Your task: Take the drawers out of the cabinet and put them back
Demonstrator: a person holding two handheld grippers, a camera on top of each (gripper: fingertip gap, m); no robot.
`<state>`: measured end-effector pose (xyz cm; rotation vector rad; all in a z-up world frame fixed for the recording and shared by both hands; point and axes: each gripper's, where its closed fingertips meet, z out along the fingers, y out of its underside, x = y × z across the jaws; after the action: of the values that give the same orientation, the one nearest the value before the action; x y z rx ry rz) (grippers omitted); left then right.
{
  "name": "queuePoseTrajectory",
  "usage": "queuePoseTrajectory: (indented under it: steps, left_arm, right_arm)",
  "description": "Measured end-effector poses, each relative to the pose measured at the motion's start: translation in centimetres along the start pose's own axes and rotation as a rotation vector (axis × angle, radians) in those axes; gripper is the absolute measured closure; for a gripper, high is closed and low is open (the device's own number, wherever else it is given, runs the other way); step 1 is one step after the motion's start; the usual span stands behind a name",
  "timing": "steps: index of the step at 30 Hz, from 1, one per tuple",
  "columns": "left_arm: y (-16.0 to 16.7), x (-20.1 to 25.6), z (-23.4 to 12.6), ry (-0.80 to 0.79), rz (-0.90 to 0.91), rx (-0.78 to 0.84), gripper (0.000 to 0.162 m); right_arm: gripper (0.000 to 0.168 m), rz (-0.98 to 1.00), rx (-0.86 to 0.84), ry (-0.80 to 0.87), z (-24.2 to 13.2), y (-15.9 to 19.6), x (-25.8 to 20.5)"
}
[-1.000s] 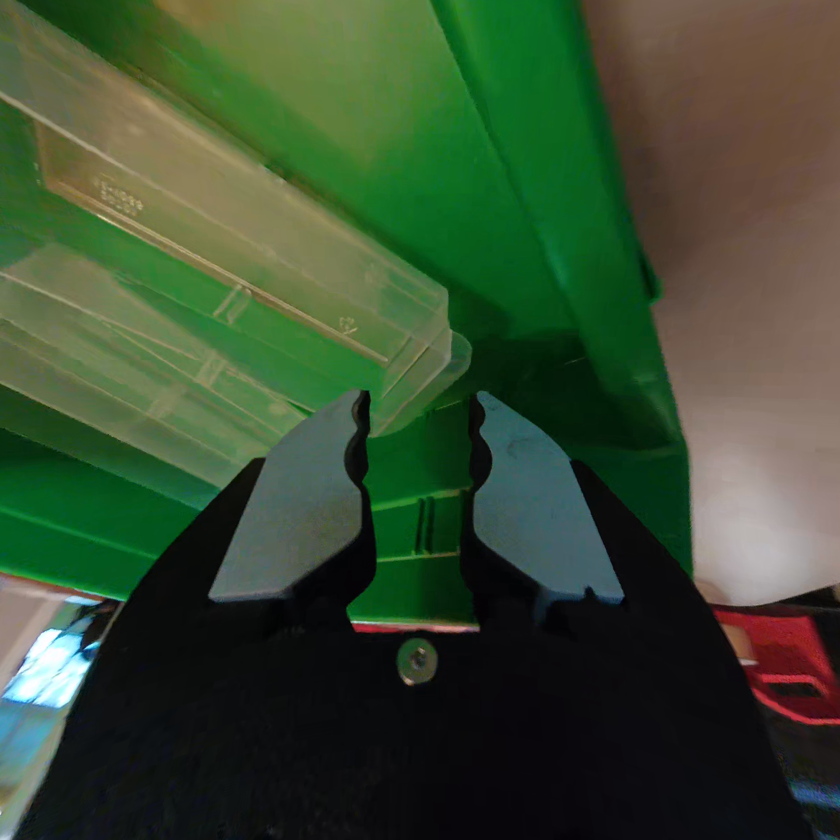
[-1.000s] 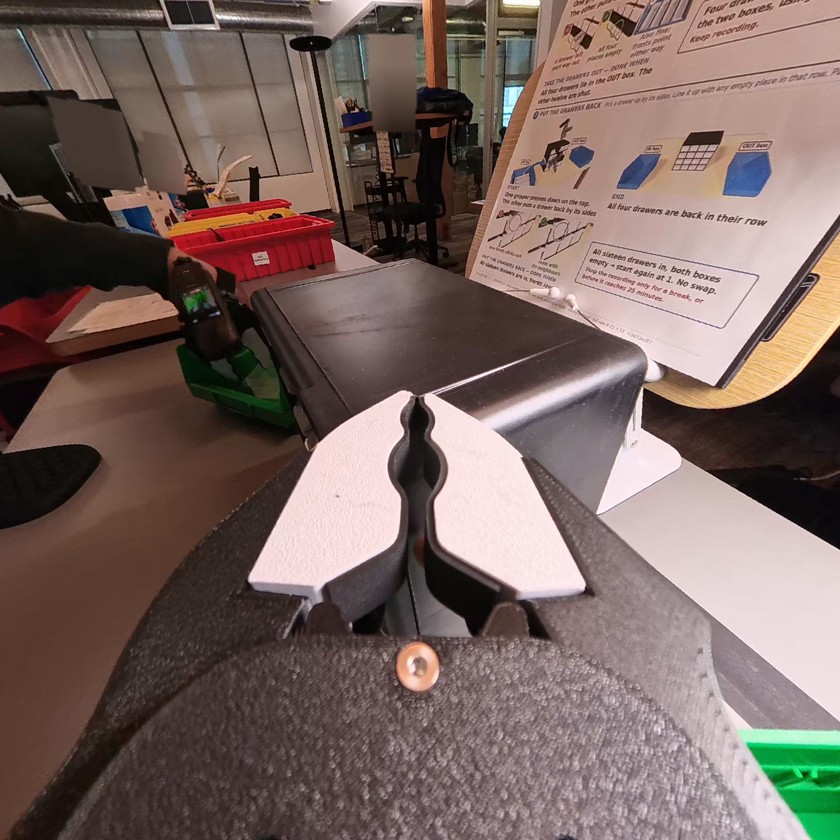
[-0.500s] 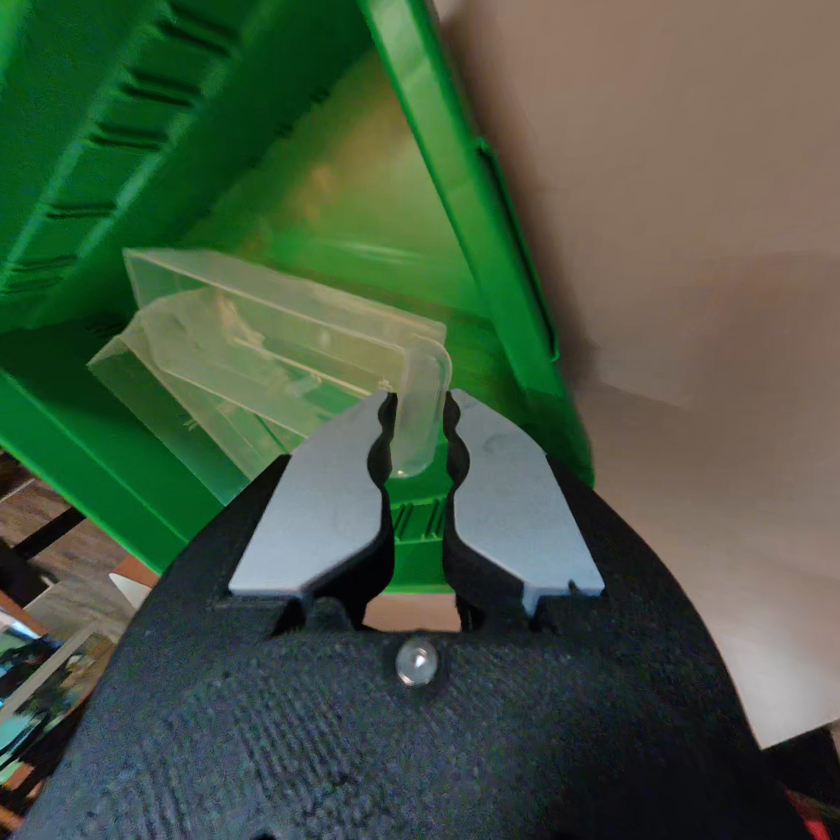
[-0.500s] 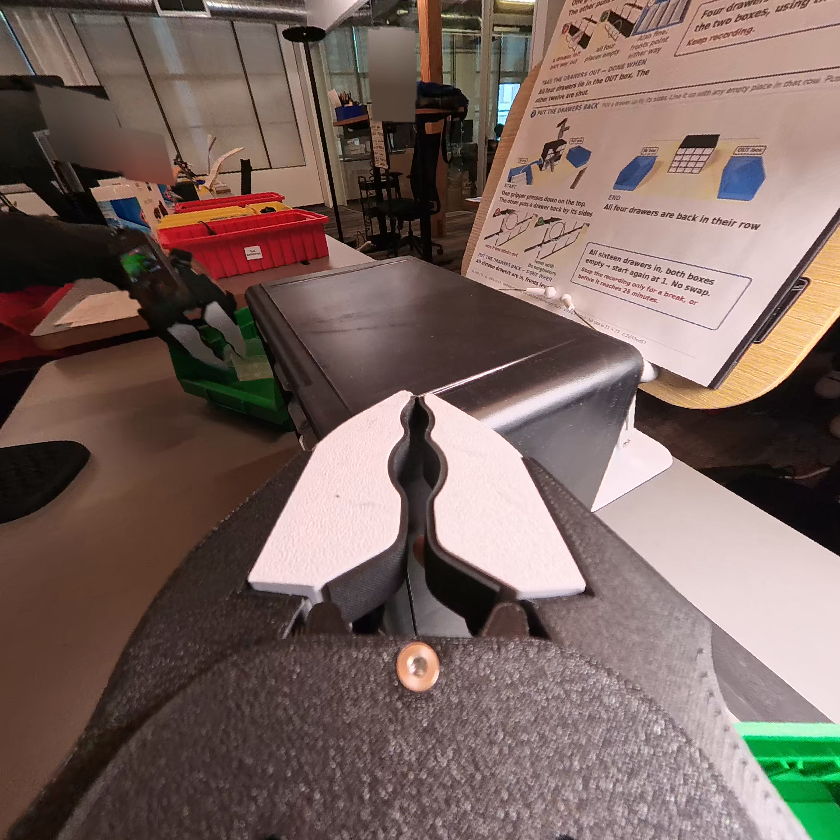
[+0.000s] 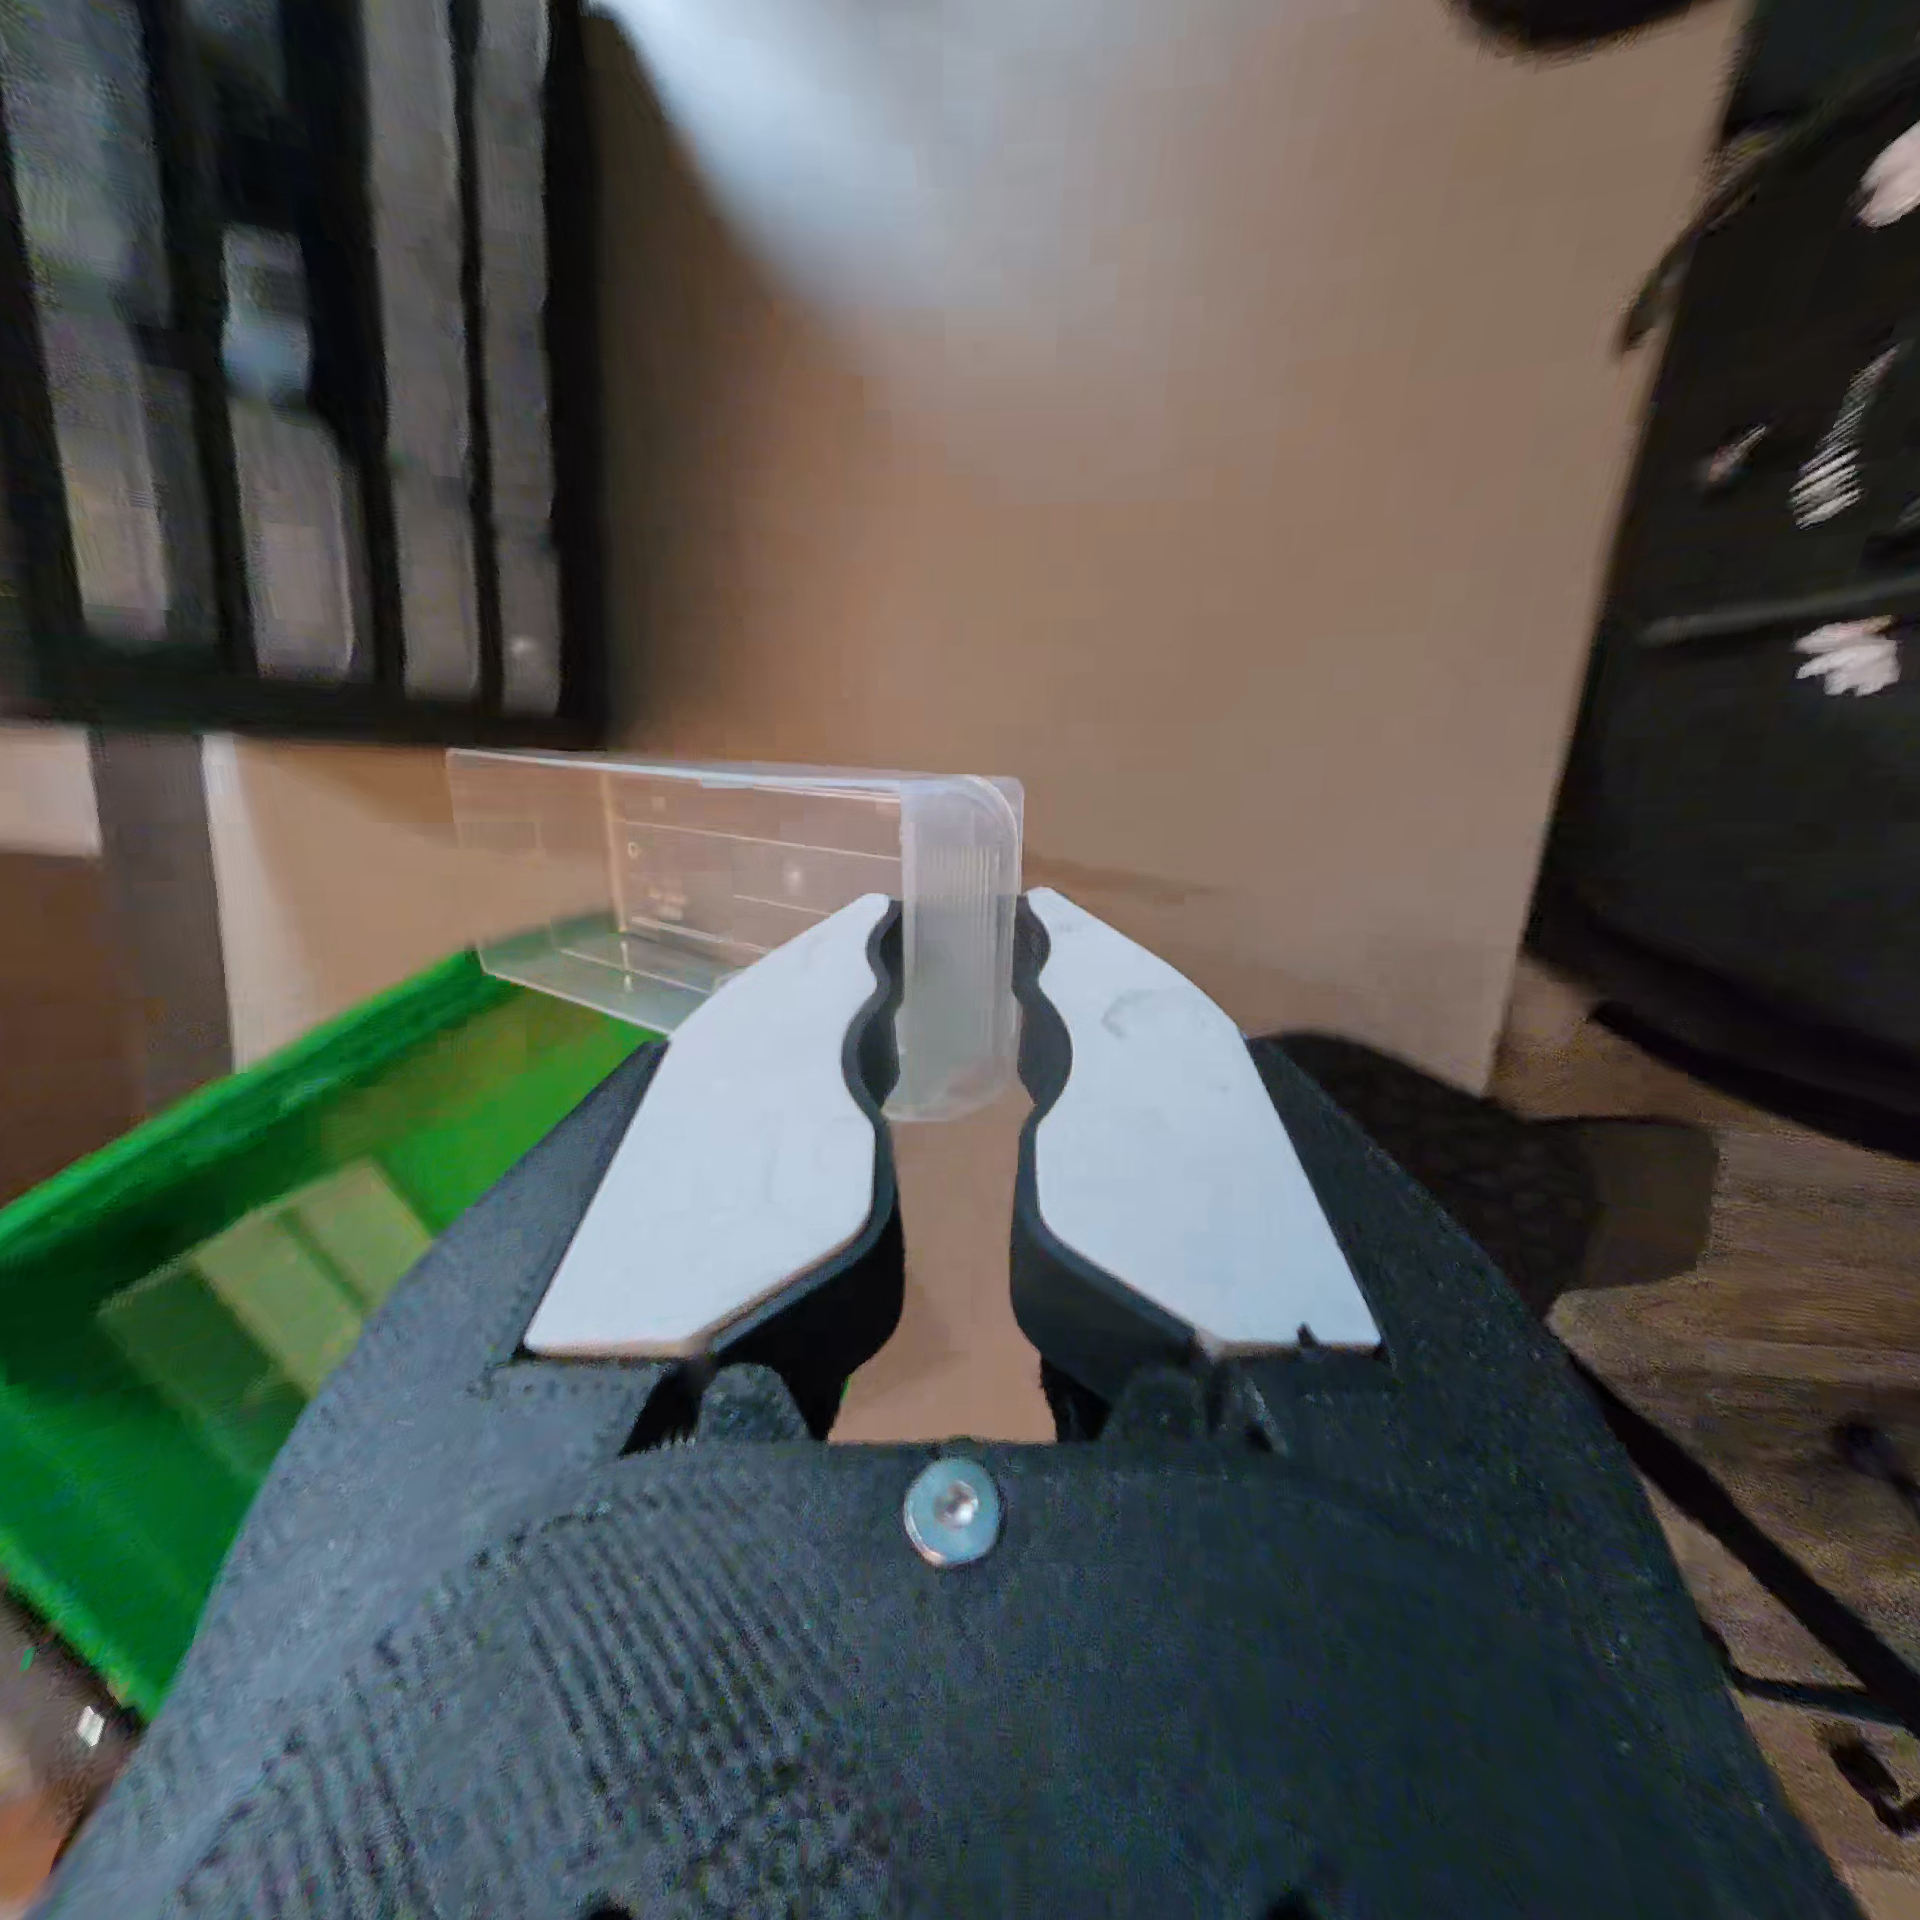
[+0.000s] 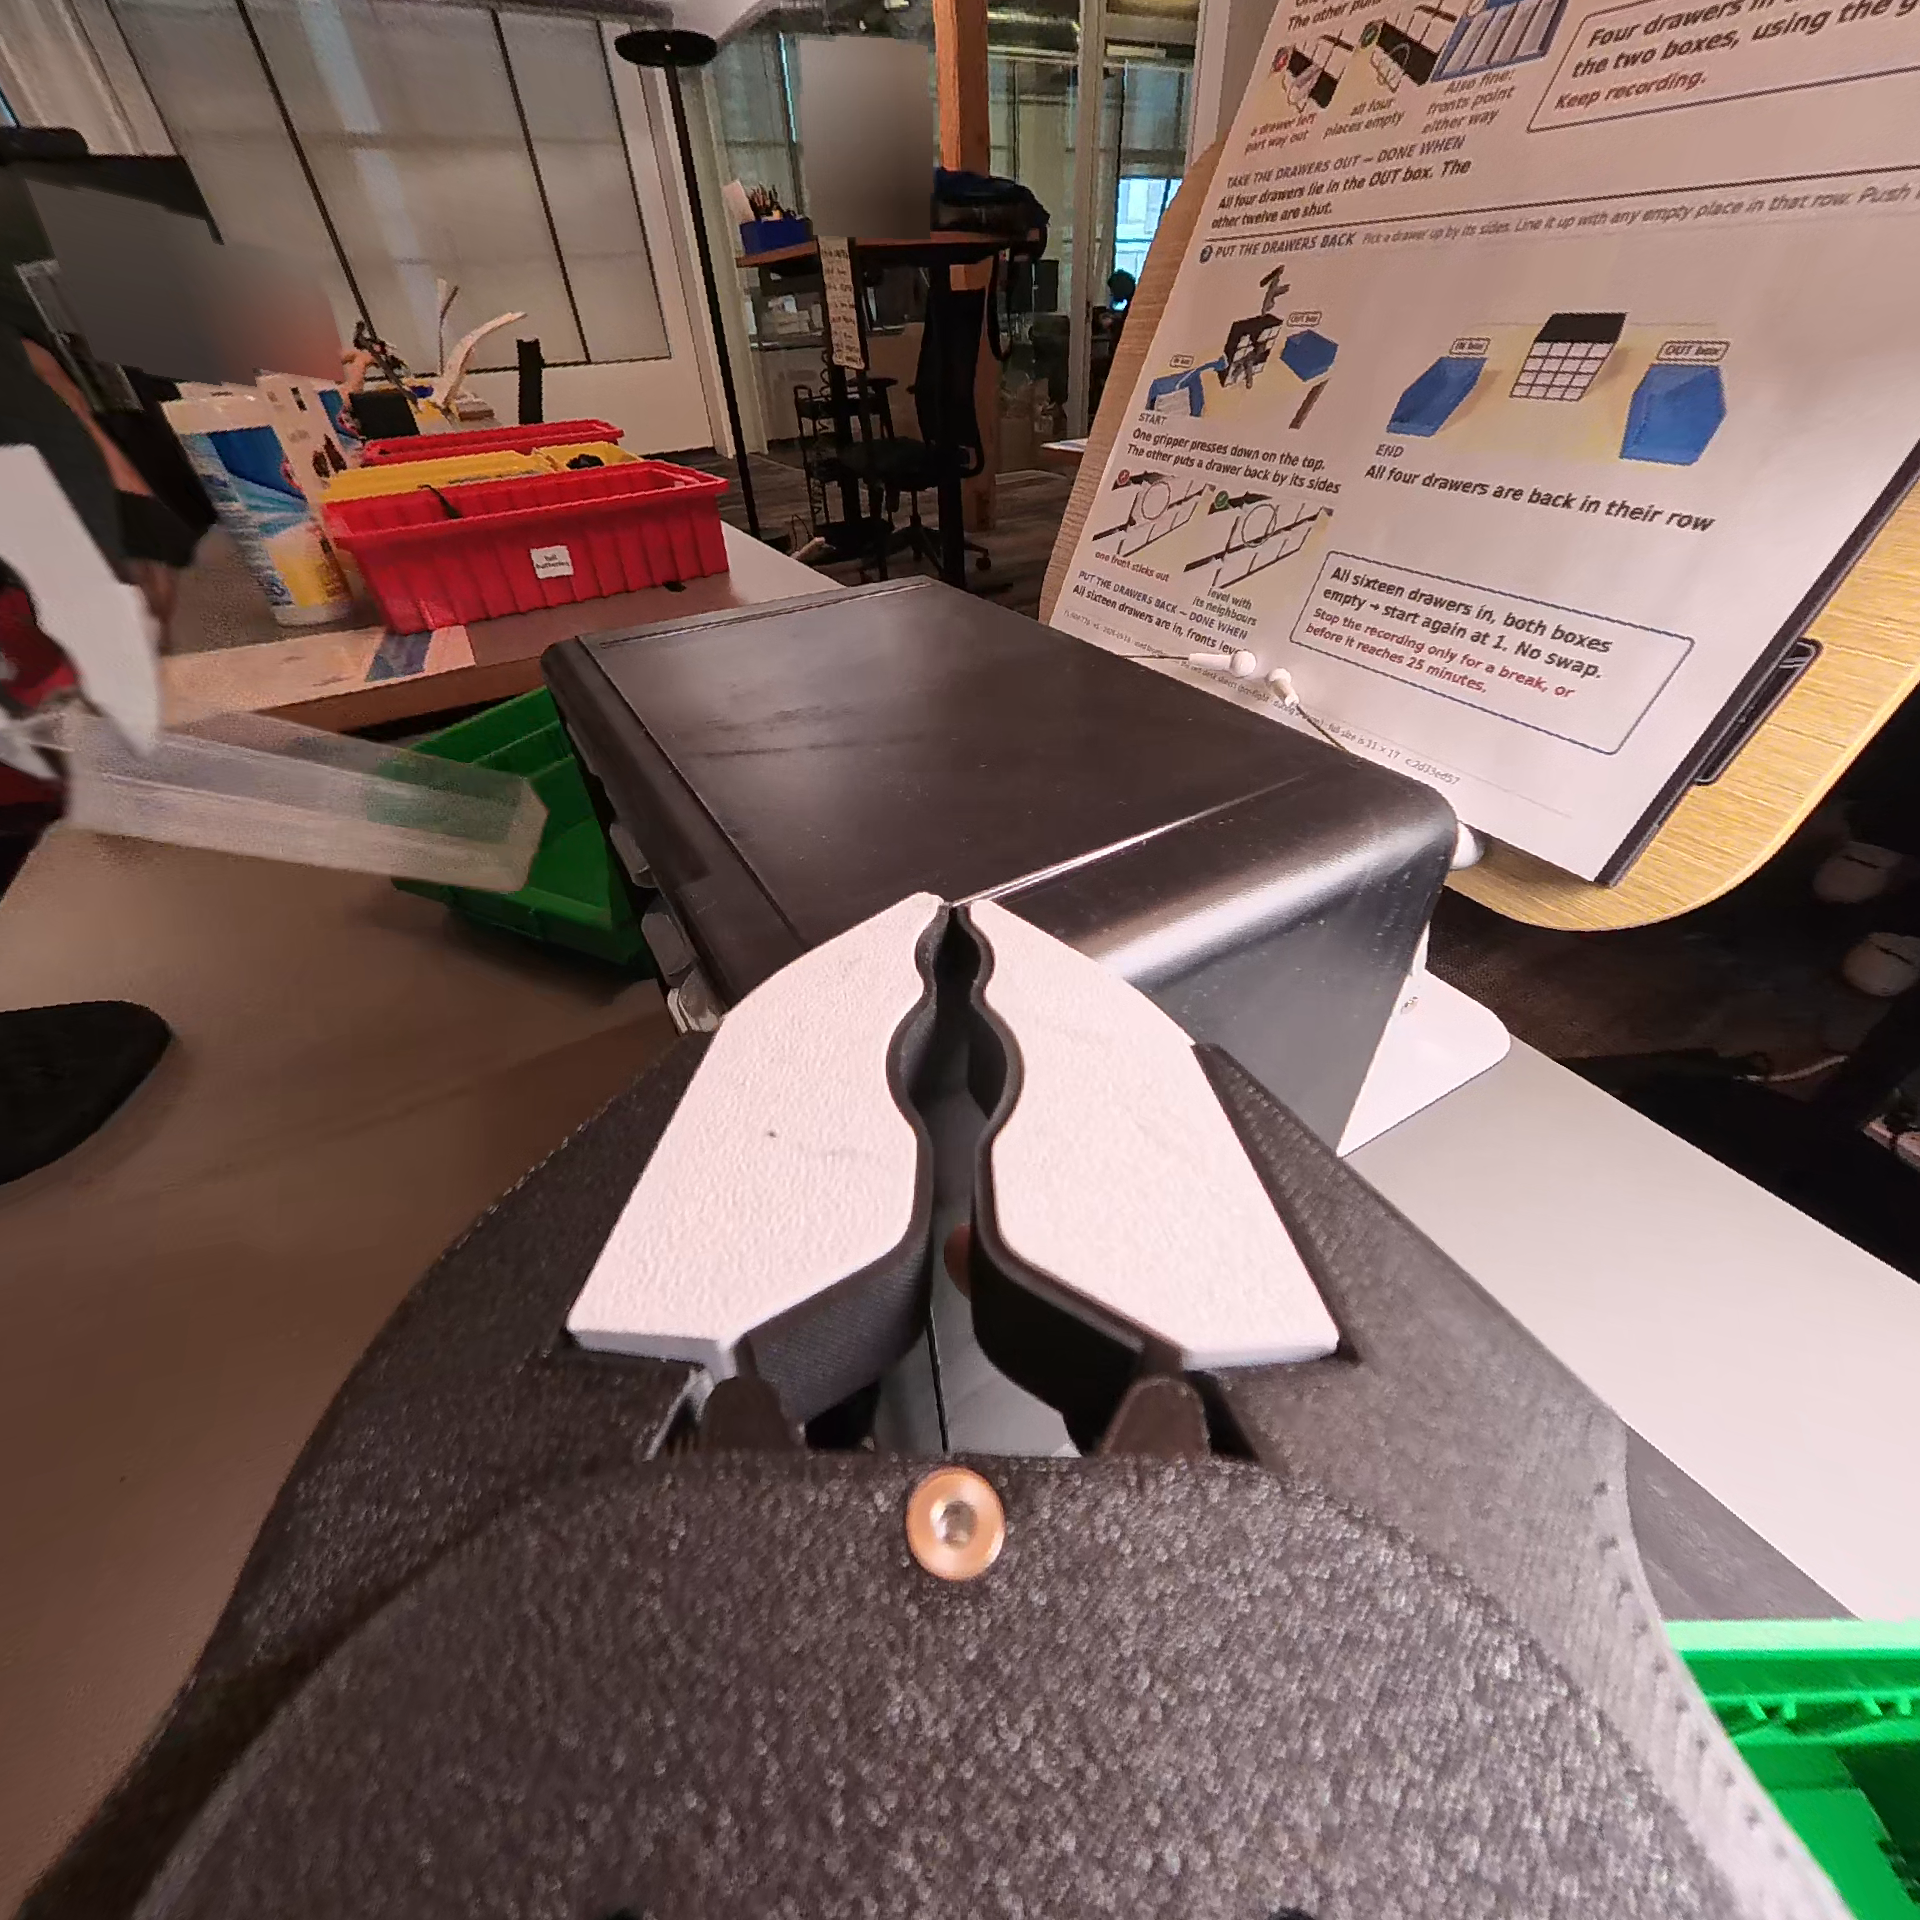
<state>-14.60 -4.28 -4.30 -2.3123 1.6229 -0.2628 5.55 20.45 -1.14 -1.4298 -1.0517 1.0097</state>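
The left gripper (image 5: 954, 997) was clamped on the front lip of a clear plastic drawer (image 5: 727, 883), holding it in the air above the near edge of the green bin (image 5: 260, 1226), left of the black cabinet (image 6: 935, 748). Blurred drawer fronts filled the cabinet's slots at upper left of the left wrist view. The right gripper (image 6: 951, 914) had its fingers pressed together on nothing, resting over the cabinet's near top edge. A red tray (image 6: 540, 540) sat far left on the table (image 6: 312, 1091)
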Motion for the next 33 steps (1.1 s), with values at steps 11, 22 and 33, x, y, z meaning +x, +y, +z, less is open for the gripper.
queuePoseTrajectory:
  steps: [11, 22, 33]
  left_arm:
    - [-10.1, -0.1, 3.1, 0.006, 0.067, 0.067, 0.143]
    - [-11.9, -2.9, 5.5, -0.109, 0.123, 0.019, 0.143]
    - [-12.3, -3.4, 8.1, -0.339, 0.315, 0.099, 0.142]
  right_arm:
    - [0.168, -0.022, -0.015, 0.015, 0.0, 0.0, 0.0]
    - [0.168, -0.027, -0.019, 0.01, 0.0, 0.0, -0.1]
    - [0.168, -0.026, -0.018, 0.007, 0.0, 0.0, -0.1]
